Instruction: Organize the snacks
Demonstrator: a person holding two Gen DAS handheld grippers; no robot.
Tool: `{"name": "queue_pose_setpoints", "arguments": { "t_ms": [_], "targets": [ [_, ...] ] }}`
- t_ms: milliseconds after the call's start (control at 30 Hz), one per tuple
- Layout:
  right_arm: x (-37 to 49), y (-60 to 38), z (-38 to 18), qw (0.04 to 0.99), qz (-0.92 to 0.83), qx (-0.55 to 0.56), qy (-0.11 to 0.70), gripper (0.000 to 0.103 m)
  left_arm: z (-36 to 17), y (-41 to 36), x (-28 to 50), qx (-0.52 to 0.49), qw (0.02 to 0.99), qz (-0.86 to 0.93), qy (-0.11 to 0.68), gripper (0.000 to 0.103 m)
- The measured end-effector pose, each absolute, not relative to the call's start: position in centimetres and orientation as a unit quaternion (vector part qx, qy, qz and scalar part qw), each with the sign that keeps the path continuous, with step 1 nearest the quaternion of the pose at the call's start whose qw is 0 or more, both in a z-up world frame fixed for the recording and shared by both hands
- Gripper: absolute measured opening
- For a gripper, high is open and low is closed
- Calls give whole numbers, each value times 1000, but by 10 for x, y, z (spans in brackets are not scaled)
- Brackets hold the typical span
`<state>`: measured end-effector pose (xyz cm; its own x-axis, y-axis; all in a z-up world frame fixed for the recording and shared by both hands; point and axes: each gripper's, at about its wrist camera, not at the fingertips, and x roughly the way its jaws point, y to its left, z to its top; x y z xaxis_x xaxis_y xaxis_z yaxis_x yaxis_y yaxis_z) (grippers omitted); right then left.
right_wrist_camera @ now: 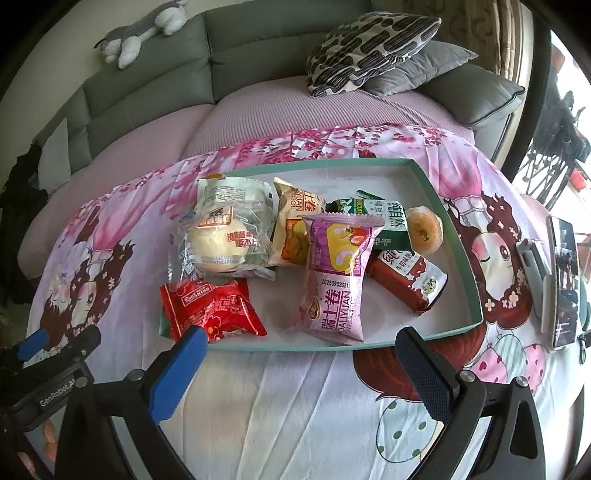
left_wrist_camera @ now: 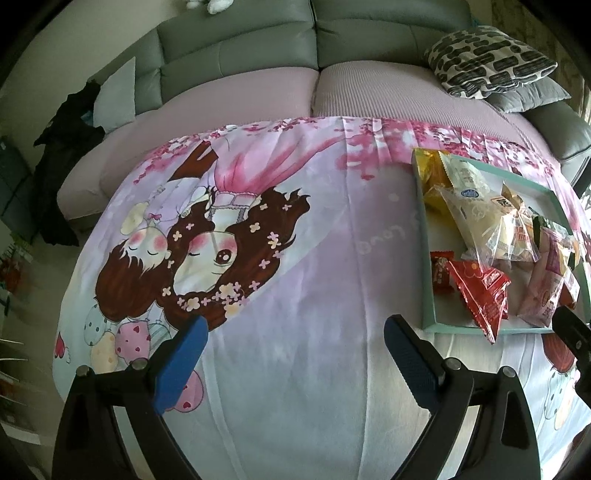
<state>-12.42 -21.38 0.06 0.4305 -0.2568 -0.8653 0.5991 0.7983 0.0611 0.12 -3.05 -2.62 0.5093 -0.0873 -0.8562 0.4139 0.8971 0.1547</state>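
A shallow teal-rimmed tray sits on a pink cartoon cloth and holds several wrapped snacks. Among them are a red packet at the near left, a pink-purple roll pack, a clear bun bag, a green biscuit pack and a dark red bar. My right gripper hangs open just before the tray's near rim, nothing between its fingers. My left gripper is open over bare cloth, left of the tray; the red packet overhangs the near rim there.
A grey sofa with a mauve seat runs behind the cloth. Patterned cushions lie at its right end, and a plush toy rests on the backrest. A phone on a stand stands right of the tray. The left gripper shows at the left edge.
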Motion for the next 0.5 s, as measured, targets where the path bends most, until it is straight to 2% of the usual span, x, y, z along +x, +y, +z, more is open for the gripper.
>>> {"name": "queue_pose_setpoints", "arguments": {
  "t_ms": [500],
  "targets": [
    [-122,-212,-2,827,-251,186,467,103,-34,-33,4,171,842,-145,490,96]
  ]
}}
